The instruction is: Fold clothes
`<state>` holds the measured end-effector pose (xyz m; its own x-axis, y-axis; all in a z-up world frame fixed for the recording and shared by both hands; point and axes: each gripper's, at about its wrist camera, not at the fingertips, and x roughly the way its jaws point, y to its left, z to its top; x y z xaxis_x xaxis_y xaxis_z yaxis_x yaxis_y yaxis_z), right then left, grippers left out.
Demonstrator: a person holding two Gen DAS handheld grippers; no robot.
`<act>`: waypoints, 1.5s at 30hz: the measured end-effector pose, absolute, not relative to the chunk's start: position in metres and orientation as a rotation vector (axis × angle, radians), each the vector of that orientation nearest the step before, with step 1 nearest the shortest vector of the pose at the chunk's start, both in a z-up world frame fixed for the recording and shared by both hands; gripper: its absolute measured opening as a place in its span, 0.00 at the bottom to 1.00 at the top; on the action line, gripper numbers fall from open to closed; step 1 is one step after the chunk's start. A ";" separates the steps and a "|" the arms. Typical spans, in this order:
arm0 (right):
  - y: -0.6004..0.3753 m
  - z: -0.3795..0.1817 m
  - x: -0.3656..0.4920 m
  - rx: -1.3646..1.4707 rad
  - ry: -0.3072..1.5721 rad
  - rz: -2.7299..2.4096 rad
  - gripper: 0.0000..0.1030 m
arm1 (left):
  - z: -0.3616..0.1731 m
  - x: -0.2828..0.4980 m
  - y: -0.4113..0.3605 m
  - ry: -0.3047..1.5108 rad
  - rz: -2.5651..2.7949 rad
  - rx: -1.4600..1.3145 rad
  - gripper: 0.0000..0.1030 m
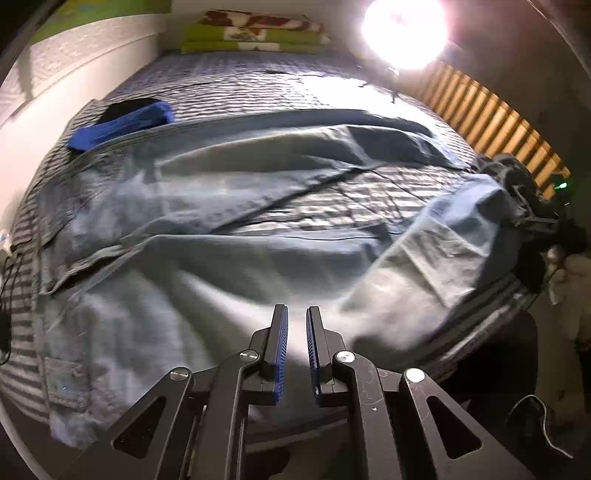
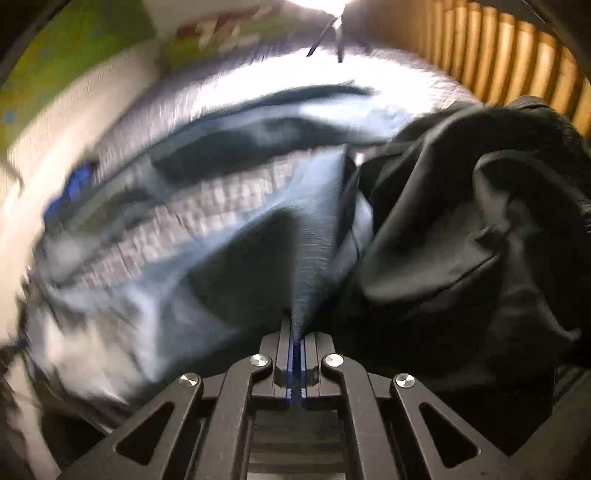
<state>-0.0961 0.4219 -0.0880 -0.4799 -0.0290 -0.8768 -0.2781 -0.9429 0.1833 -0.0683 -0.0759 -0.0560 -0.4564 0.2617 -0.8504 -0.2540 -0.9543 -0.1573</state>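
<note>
Now left gripper (image 1: 296, 314) tilted down over jeans (image 1: 207, 273), jaws slightly apart, nothing between. Right gripper (image 2: 297, 332) tilted down, clamped on jeans fold, cloth tented up. Jeans spread across striped bed (image 1: 258, 85). Black garment (image 2: 480, 221) beside right gripper.

Location: a bedroom in a home. Indicators: a bed (image 1: 236, 79) with a striped quilted cover fills the room; folded blankets (image 1: 255, 35) are stacked at its head; a wooden slatted frame (image 1: 495, 122) runs along one side; a bright lamp (image 1: 404, 31) stands beside it.
</note>
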 end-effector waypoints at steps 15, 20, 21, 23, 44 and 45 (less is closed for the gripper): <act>0.119 -0.094 -0.129 -1.950 0.270 3.066 0.14 | -0.037 -0.051 -0.172 -0.263 2.617 -1.421 0.10; 0.179 -0.075 -0.102 -1.745 0.360 3.145 0.45 | -0.048 -0.049 -0.174 -0.271 2.605 -1.447 0.10; 0.195 -0.072 -0.098 -1.687 0.391 3.131 0.50 | -0.050 -0.050 -0.171 -0.271 2.599 -1.450 0.10; 0.236 -0.074 -0.100 -1.608 0.463 3.055 0.50 | -0.055 -0.052 -0.164 -0.265 2.590 -1.453 0.10; 0.253 -0.118 -0.197 -1.938 0.650 2.706 0.12 | -0.066 -0.059 -0.146 -0.188 2.588 -1.502 0.11; 0.261 -0.104 -0.193 -1.902 0.598 2.736 0.10 | -0.067 -0.059 -0.149 -0.179 2.594 -1.509 0.11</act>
